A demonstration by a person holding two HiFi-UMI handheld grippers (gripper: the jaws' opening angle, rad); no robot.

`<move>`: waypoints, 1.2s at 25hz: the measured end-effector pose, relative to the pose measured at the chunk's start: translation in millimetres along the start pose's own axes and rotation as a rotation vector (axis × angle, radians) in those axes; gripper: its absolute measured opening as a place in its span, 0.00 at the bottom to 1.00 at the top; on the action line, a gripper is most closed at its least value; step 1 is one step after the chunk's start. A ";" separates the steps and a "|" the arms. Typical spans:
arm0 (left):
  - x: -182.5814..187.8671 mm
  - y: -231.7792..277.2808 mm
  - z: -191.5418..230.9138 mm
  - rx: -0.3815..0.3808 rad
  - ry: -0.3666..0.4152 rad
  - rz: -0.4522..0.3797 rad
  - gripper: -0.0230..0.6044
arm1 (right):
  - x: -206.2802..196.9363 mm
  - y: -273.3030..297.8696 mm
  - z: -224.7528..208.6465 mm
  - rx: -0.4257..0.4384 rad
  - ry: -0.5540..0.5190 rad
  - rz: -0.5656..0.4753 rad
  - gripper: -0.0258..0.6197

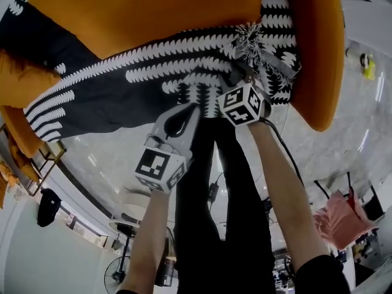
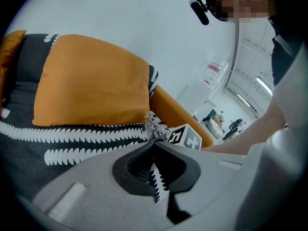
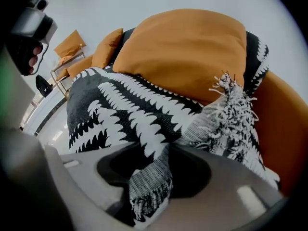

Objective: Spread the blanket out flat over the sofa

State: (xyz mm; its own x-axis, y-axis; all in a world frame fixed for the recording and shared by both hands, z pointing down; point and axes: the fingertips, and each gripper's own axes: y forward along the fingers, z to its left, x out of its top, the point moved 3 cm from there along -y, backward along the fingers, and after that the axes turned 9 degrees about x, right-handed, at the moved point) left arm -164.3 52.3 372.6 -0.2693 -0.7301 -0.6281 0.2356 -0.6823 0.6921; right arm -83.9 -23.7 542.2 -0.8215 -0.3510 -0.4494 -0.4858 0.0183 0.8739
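Both pinch cloth: my left gripper [image 1: 193,107] clamps the blanket [image 1: 110,87] hem at six o'clock and my right gripper [image 1: 243,73] holds its fringed corner, toward two o'clock from there. Draped over the sofa [image 1: 147,8], it looks soft, limp and light, best held by its edges.

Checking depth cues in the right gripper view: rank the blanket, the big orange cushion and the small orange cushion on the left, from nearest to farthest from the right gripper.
From the right gripper:
1. The blanket, between its jaws, low centre.
2. The big orange cushion, just behind the blanket, centre.
3. The small orange cushion, farther back, upper left.
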 end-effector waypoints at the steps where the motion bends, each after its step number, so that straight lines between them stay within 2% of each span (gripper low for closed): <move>1: 2.4 1.5 -2.0 0.000 0.000 0.001 0.05 | 0.9 -2.7 -3.6 -0.001 -0.004 -0.002 0.31; 3: 3.6 4.9 -5.1 0.001 0.001 0.006 0.05 | 0.1 -5.3 -8.6 0.003 -0.006 -0.005 0.24; 12: 5.0 -5.8 -3.1 0.021 -0.004 -0.004 0.05 | 10.6 -19.3 -3.2 0.025 0.029 -0.059 0.09; 21: 21.5 -22.0 -24.2 0.020 0.014 -0.038 0.05 | 16.7 -63.3 -5.9 0.008 0.052 -0.128 0.07; 30: 11.4 -43.1 -45.6 -0.027 0.044 -0.052 0.05 | -11.9 -108.4 11.7 -0.049 0.119 -0.179 0.07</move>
State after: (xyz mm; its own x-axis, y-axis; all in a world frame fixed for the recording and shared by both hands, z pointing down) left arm -134.9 71.6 319.3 -0.2404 -0.6945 -0.6782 0.2478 -0.7194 0.6488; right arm -24.9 -10.6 450.6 -0.6813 -0.4526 -0.5753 -0.6032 -0.0981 0.7915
